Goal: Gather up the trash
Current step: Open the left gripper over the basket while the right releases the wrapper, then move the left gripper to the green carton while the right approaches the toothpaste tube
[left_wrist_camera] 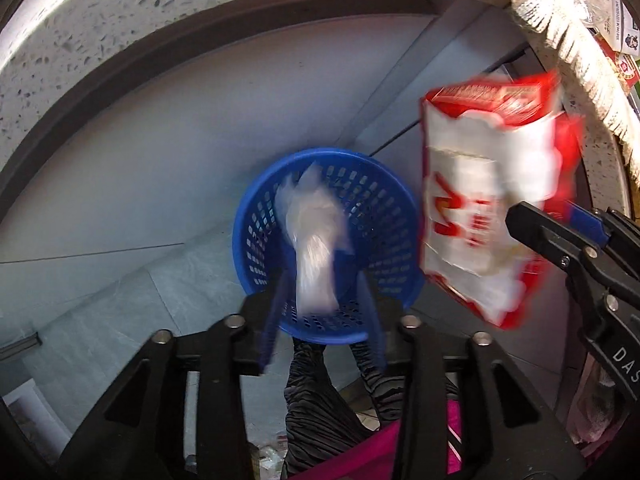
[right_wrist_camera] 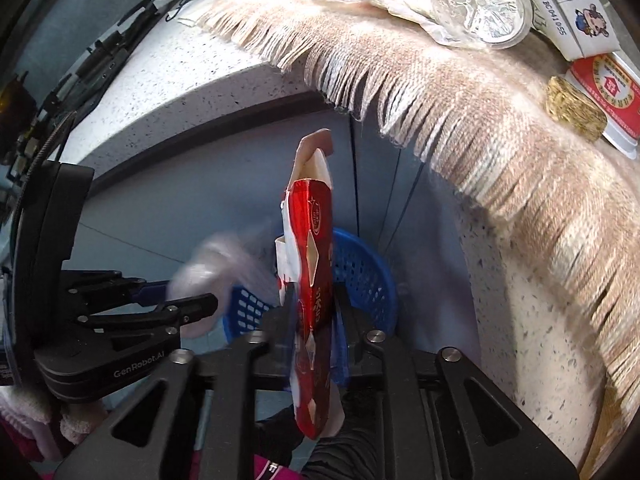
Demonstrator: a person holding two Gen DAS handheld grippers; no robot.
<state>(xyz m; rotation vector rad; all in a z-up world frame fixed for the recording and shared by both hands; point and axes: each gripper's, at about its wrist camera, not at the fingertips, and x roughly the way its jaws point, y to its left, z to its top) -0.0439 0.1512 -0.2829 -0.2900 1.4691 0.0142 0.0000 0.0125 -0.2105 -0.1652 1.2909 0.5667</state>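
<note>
Currently, your holdings, left to right:

Item one: left gripper, pointing steeply down over the blue basket on the floor. Its jaws stand apart with a crumpled clear plastic bag between them, blurred; you cannot tell whether the pads touch it.

Item two: the blue basket itself, perforated, standing beside the speckled table.

Item three: right gripper, also pointing down. Its jaws are slightly parted around a flattened red-and-white carton, seen edge-on above the basket's rim; contact with the pads cannot be told.

Item four: on the table, a fringed beige cloth carrying a clear plastic bottle, a white carton and a red box.
</note>
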